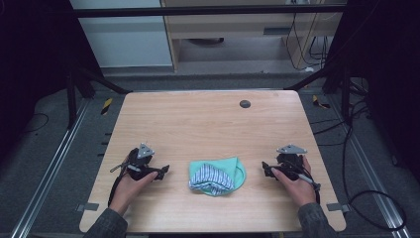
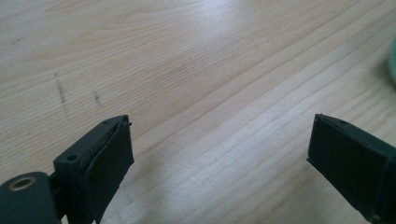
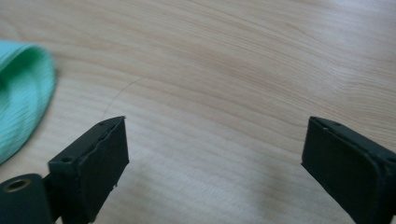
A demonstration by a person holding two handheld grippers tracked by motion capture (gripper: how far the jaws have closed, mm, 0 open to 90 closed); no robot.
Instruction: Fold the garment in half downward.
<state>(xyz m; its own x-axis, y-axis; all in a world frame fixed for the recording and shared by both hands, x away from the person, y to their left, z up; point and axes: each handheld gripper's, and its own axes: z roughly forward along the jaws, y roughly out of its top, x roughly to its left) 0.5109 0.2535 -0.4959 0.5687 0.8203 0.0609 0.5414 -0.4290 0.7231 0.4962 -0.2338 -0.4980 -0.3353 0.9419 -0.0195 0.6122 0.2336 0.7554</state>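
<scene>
High view: a soft, light, mint-green folded cloth with a striped lining (image 1: pixel 217 176) lies on the wooden surface (image 1: pixel 198 124) between two wide-open, empty tools, left (image 1: pixel 162 171) and right (image 1: pixel 266 168); pinch an edge.

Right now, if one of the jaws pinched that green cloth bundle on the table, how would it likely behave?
The cloth bundle looks soft and folded, striped fabric tucked inside the green, so it would probably sag and partly unfold when lifted by one edge. It likely weighs little. Pushed across the bare wooden table, it would probably bunch or slide rather than roll.
</scene>
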